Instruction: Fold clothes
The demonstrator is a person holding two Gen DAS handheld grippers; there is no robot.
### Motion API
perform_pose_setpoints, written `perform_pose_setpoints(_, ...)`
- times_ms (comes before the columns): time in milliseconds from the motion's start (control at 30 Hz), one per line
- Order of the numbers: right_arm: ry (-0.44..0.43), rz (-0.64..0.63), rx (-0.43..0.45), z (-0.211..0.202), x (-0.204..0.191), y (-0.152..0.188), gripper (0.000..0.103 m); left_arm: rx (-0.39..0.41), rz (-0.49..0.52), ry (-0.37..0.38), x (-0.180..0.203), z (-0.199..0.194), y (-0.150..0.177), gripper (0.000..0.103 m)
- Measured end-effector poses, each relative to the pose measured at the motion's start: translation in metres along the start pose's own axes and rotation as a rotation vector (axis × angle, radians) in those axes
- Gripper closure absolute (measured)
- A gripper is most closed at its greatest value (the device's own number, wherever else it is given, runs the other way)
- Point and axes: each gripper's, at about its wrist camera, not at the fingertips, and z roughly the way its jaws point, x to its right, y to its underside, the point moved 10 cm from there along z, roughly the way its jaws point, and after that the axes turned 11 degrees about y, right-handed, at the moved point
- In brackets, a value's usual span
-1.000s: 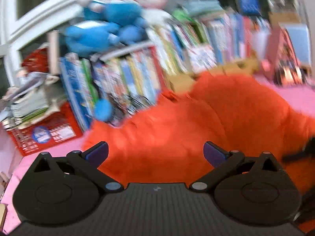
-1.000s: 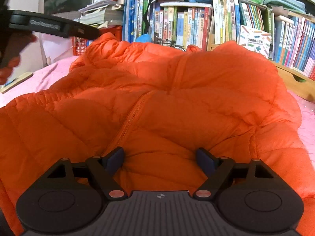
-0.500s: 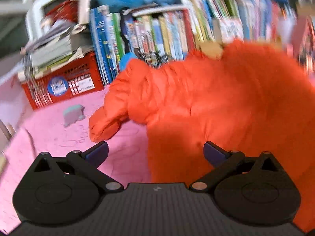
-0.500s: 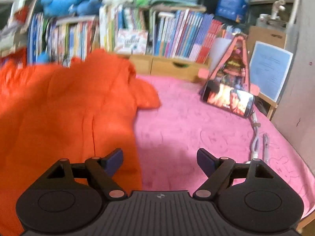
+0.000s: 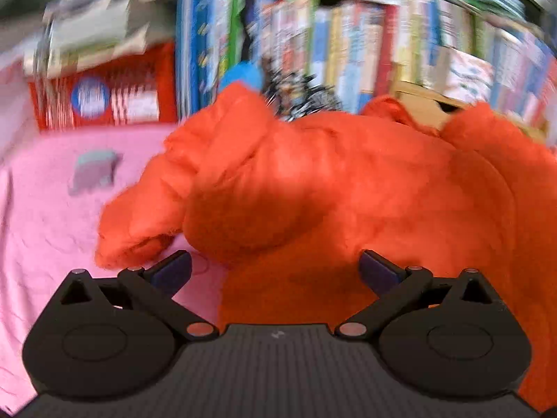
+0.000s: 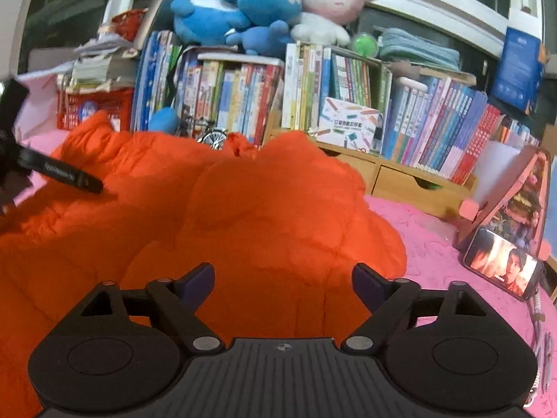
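Observation:
An orange puffer jacket point(image 5: 348, 191) lies spread on a pink cloth-covered table point(image 5: 41, 216). Its left sleeve point(image 5: 139, 223) points toward the table's left side. My left gripper point(image 5: 275, 271) is open and empty, just above the jacket's near left part. In the right wrist view the jacket point(image 6: 261, 216) fills the middle and left. My right gripper point(image 6: 282, 282) is open and empty above the jacket's near right part. The left gripper's finger point(image 6: 66, 174) shows at the left edge of that view, over the jacket.
Rows of books point(image 6: 243, 101) with plush toys point(image 6: 264, 3) on top line the far edge. A red basket point(image 5: 104, 97) stands far left, a small grey object point(image 5: 92, 170) near it. A phone point(image 6: 501, 268) leans on a pink stand point(image 6: 518, 205) at the right.
Both cameras have swung. The left one now looks more closely at the jacket's left sleeve. The right one has turned back left from the phone side to the jacket. Both grippers stay open.

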Motion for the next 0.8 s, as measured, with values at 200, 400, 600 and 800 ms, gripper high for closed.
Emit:
perform_pose_setpoints(200,-0.057,0.424,-0.236,0.071,0.059,0.005,0.007,-0.052,-0.319,0.054,-0.025,0.035,-0.022,0.002)
perform_pose_setpoints(400,-0.129,0.620,-0.367,0.143,0.054,0.001,0.031,0.064,-0.236,-0.034,-0.024,0.039,-0.048,0.049)
perform_pose_setpoints(600,-0.192,0.427,-0.273,0.146,-0.003,-0.024,0.036,0.127,-0.195,-0.165,-0.067,0.026,-0.062,0.040)
perform_pose_setpoints(800,-0.236,0.559,-0.222,0.133,0.035,-0.013,0.031,0.084,-0.149,-0.099,-0.095,-0.014,-0.042,0.022)
